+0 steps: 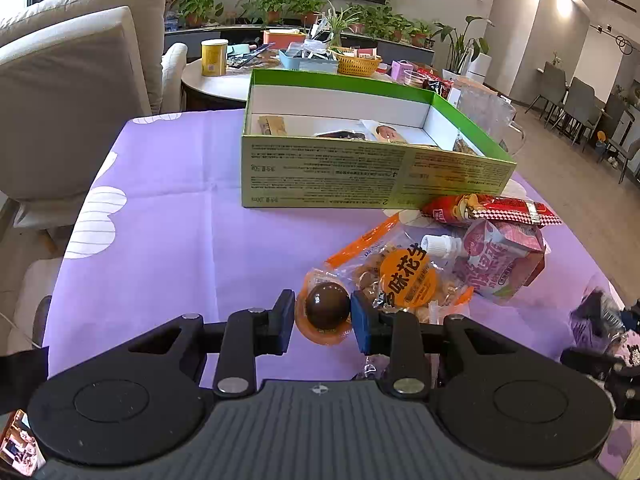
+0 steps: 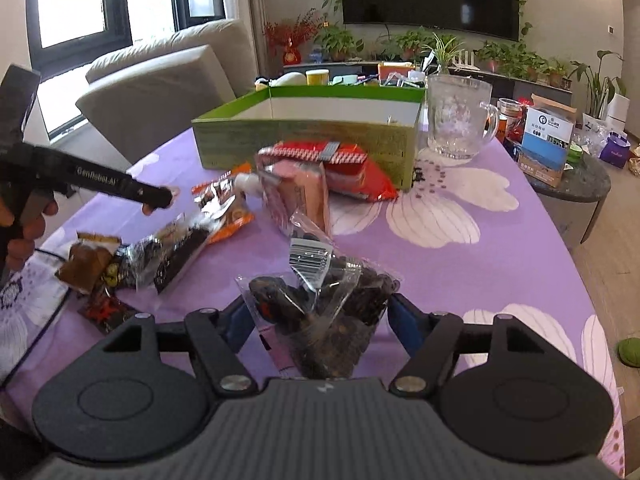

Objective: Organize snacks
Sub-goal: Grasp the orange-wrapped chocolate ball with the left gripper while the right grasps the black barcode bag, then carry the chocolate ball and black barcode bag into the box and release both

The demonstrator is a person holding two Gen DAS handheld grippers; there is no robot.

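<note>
- Left wrist view: my left hand-held gripper (image 1: pixel 323 315) had its blue pads closed on a small round brown snack sealed in an orange-rimmed clear pack (image 1: pixel 322 309), one pad against each side, which I judged a firm enough pinch to carry it.
- It hung just above the purple flower-print tabletop (image 1: pixel 168 248), beside the orange-labelled clear bag of peanuts (image 1: pixel 404 276), the pink spouted drink pouch (image 1: pixel 496 260) and the long red wrapped bar (image 1: pixel 488 208).
- The open green cardboard box with white lining (image 1: pixel 328 172) stood beyond them, a few snacks already inside, so I took it as the collecting place.
- Right wrist view: my right hand-held gripper (image 2: pixel 320 316) was clamped on a crinkly clear bag of dark dried fruit (image 2: pixel 320 304), squeezing its sides; I couldn't tell whether it was off the tabletop.
- The left hand-held gripper reached in from the left edge over the scattered packets.
- A clear glass mug (image 2: pixel 458 120) stood just beside the box's right corner, something to steer around.
</note>
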